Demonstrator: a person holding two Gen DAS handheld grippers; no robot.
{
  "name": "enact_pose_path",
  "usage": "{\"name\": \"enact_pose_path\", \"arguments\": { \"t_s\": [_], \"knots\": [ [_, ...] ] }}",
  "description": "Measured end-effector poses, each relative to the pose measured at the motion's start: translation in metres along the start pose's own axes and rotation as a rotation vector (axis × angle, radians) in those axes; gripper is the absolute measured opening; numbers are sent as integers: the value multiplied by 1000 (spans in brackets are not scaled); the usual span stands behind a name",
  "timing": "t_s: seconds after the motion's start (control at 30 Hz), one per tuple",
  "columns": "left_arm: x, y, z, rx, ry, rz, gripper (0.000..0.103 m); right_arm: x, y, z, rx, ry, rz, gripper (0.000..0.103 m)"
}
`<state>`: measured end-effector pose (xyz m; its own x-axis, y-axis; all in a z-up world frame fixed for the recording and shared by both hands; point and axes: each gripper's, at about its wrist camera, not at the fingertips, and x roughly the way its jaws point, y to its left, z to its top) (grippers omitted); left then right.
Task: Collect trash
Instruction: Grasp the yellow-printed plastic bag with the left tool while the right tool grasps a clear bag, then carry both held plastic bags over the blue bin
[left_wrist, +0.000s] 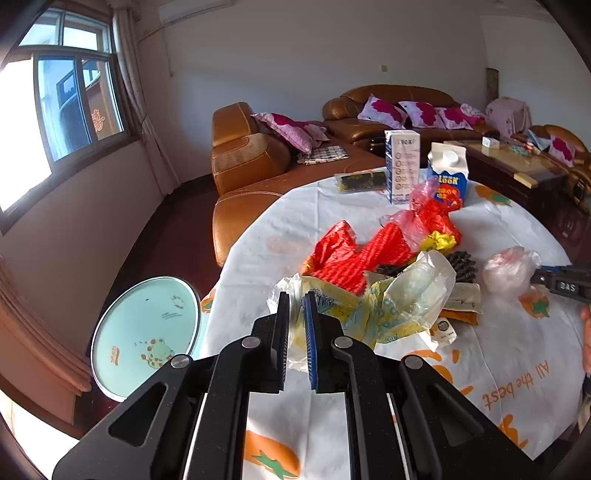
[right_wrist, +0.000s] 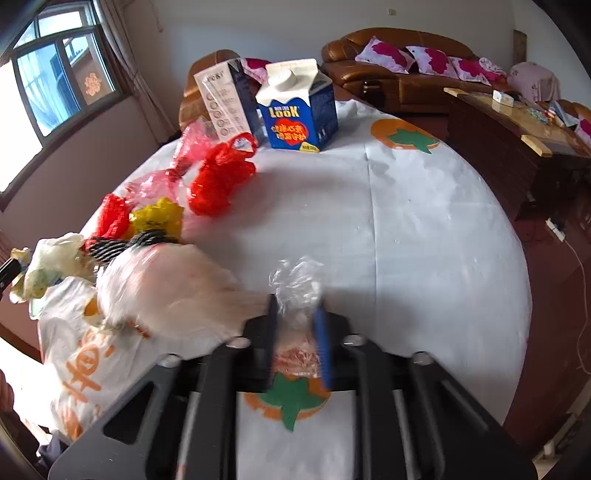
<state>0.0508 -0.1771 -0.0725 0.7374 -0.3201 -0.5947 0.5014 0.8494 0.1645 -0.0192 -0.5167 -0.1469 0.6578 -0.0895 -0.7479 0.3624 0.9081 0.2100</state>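
Observation:
My left gripper (left_wrist: 297, 295) is shut on a yellow-and-clear plastic wrapper (left_wrist: 373, 302) at the near end of a trash pile on the round table (left_wrist: 280, 229). The pile holds red mesh bags (left_wrist: 354, 254), a yellow scrap (left_wrist: 439, 240) and a black mesh piece (left_wrist: 461, 266). My right gripper (right_wrist: 298, 306) is shut on a crumpled clear pinkish plastic bag (right_wrist: 166, 288), held just above the cloth; it also shows in the left wrist view (left_wrist: 511, 271). Two cartons stand at the far side: a blue LOOK carton (right_wrist: 299, 110) and a taller white-and-blue carton (right_wrist: 227, 99).
A light-blue bin with an open lid (left_wrist: 147, 332) stands on the floor left of the table. A brown leather sofa (left_wrist: 251, 166) is beyond the table. A dark wooden coffee table (right_wrist: 517, 136) stands at the right. The tablecloth has orange fruit prints.

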Motion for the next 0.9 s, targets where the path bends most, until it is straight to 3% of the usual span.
{"name": "enact_pose_path", "arguments": {
  "t_s": [0.37,0.9],
  "knots": [
    [-11,38,16,-10,-36,91,8,-70,33,24,3,-205,34,11],
    [10,134,5,-38,17,311,8,-16,180,77,-201,-216,93,11]
  ]
}}
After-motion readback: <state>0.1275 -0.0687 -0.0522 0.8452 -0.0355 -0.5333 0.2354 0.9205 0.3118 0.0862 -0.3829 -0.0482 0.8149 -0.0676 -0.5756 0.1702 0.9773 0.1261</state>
